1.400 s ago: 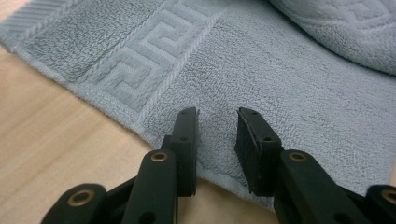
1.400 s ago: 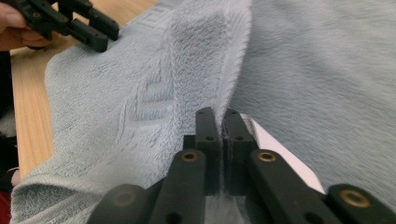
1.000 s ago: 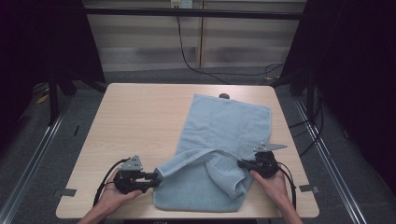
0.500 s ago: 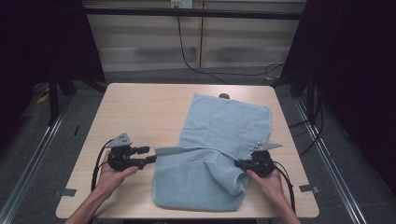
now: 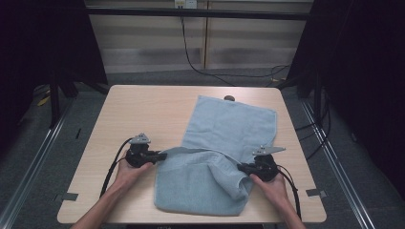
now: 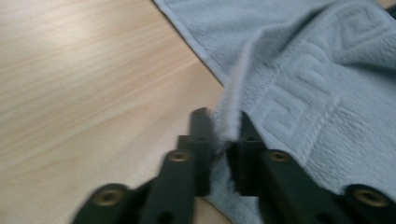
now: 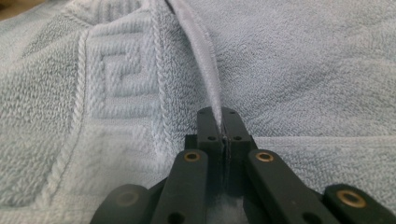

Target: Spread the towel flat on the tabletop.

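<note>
High view: towel (image 5: 224, 157) on table (image 5: 143, 114), half folded. Left gripper (image 5: 160, 155) just closed, pinching towel's edge; right gripper (image 5: 242, 168) clamped tight on opposite hem.

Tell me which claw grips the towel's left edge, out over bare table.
The left claw: it pinches the light blue towel at its left edge, its body over bare wooden table. The right claw grips a fold and lies on the cloth.
</note>
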`<state>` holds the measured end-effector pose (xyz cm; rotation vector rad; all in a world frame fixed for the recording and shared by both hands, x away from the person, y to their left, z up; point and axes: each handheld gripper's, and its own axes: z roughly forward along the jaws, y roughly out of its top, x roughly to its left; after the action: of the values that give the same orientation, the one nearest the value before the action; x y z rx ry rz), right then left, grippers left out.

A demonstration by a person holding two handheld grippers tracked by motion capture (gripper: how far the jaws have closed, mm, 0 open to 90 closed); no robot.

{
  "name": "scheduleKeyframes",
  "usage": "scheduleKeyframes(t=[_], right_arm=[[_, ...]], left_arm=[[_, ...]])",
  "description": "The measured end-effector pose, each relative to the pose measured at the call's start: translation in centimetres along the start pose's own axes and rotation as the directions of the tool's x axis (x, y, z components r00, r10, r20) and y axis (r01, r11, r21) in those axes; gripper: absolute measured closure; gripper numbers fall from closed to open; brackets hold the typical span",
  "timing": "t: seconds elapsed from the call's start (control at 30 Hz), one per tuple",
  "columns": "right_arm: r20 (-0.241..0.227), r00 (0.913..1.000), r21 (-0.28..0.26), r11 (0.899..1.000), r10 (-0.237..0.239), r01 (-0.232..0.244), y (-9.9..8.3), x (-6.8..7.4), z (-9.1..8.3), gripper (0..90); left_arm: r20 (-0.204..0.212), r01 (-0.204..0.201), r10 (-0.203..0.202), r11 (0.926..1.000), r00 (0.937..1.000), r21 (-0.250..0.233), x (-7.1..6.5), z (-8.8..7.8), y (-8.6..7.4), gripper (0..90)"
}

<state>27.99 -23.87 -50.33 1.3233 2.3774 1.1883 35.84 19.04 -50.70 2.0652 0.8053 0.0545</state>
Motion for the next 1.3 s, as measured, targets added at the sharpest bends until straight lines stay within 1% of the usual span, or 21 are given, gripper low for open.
scheduleKeyframes(t=[0.1,0.2,0.3,0.43,0.5,0.63,0.73,0.77,0.8,0.83,0.87,0.9,0.93,0.97,1.07,1.1,1.13,1.17,1.23,1.27,1.3], right_arm=[[-0.015,0.9999,0.012,1.000,-0.001,0.001,0.0,0.3,-0.1,88.4],[-0.018,0.9998,0.006,1.000,0.000,0.000,0.0,0.8,-0.8,88.4],[-0.033,0.9994,-0.077,0.997,-0.013,0.010,0.9,1.5,-3.1,88.4],[0.011,0.9973,-0.171,0.983,-0.073,0.074,3.8,2.7,-7.5,88.4],[0.035,0.9949,-0.227,0.969,-0.095,0.100,5.5,3.2,-9.9,88.4],[0.086,0.9882,-0.330,0.932,-0.126,0.148,8.7,3.9,-14.5,88.4],[0.112,0.9815,-0.381,0.906,-0.155,0.187,9.9,5.0,-16.9,88.4],[0.113,0.9801,-0.396,0.897,-0.163,0.195,10.0,5.4,-17.5,88.4],[0.110,0.9778,-0.412,0.887,-0.178,0.208,10.0,6.1,-18.3,88.4],[0.113,0.9749,-0.420,0.880,-0.192,0.222,9.8,6.6,-18.9,88.4],[0.105,0.9738,-0.426,0.876,-0.202,0.227,9.5,7.1,-19.3,88.4],[0.094,0.9745,-0.427,0.876,-0.204,0.225,9.1,7.4,-19.4,88.4],[0.083,0.9751,-0.418,0.881,-0.206,0.221,8.4,7.8,-19.4,88.4],[0.079,0.9741,-0.404,0.886,-0.212,0.225,7.5,8.1,-19.2,88.3],[0.034,0.9797,-0.338,0.920,-0.197,0.197,3.7,8.6,-17.3,88.1],[0.007,0.9827,-0.311,0.933,-0.185,0.178,2.3,8.7,-16.4,88.1],[-0.015,0.9853,-0.276,0.948,-0.170,0.159,0.9,8.6,-15.4,87.9],[-0.032,0.9868,-0.239,0.960,-0.159,0.147,-0.5,8.6,-14.5,87.7],[-0.083,0.9884,-0.189,0.976,-0.127,0.109,-2.9,8.6,-13.0,87.0],[-0.103,0.9874,-0.165,0.981,-0.120,0.102,-3.9,8.7,-12.5,86.3],[-0.127,0.9845,-0.153,0.983,-0.121,0.101,-4.9,8.9,-12.0,84.9]], left_arm=[[0.014,0.009,-0.008,0.9995,0.9999,-0.031,-0.3,-1.4,-0.1,85.9],[0.038,0.013,-0.009,0.9947,0.9992,-0.102,-0.8,-3.4,0.2,86.2],[0.061,0.013,-0.001,0.9796,0.9982,-0.200,-1.9,-5.8,1.4,86.2],[0.079,-0.022,0.048,0.9554,0.9958,-0.294,-3.8,-8.1,3.5,86.3],[0.083,-0.051,0.084,0.9386,0.9930,-0.341,-4.9,-9.2,4.8,86.3],[0.073,-0.107,0.147,0.9141,0.9864,-0.391,-6.4,-10.9,7.2,86.3],[0.056,-0.145,0.188,0.8868,0.9806,-0.439,-7.7,-12.8,8.8,86.3],[0.061,-0.153,0.204,0.8726,0.9772,-0.464,-8.2,-13.6,9.2,86.3],[0.057,-0.168,0.220,0.8646,0.9738,-0.474,-8.6,-14.2,9.2,86.2],[0.058,-0.179,0.234,0.8601,0.9705,-0.478,-8.9,-14.6,9.0,86.2],[0.059,-0.184,0.240,0.8603,0.9689,-0.475,-9.1,-14.8,8.8,86.2],[0.063,-0.189,0.246,0.8633,0.9673,-0.468,-9.4,-14.9,8.2,86.1],[0.071,-0.191,0.249,0.8709,0.9660,-0.453,-9.6,-14.8,7.4,86.1],[0.079,-0.192,0.248,0.8828,0.9654,-0.429,-9.8,-14.6,6.4,86.1],[0.124,-0.174,0.229,0.9219,0.9654,-0.346,-9.9,-13.2,2.4,86.0],[0.144,-0.154,0.207,0.9371,0.9677,-0.313,-9.9,-12.7,1.0,86.0],[0.162,-0.137,0.190,0.9472,0.9683,-0.290,-9.9,-12.1,-0.3,85.9],[0.179,-0.129,0.180,0.9565,0.9673,-0.262,-10.0,-11.6,-1.5,85.9],[0.203,-0.110,0.153,0.9712,0.9670,-0.211,-10.2,-10.8,-3.6,85.8],[0.221,-0.106,0.143,0.9795,0.9646,-0.171,-10.4,-10.5,-4.8,85.6],[0.219,-0.112,0.142,0.9834,0.9655,-0.142,-10.5,-10.3,-5.3,85.4]])
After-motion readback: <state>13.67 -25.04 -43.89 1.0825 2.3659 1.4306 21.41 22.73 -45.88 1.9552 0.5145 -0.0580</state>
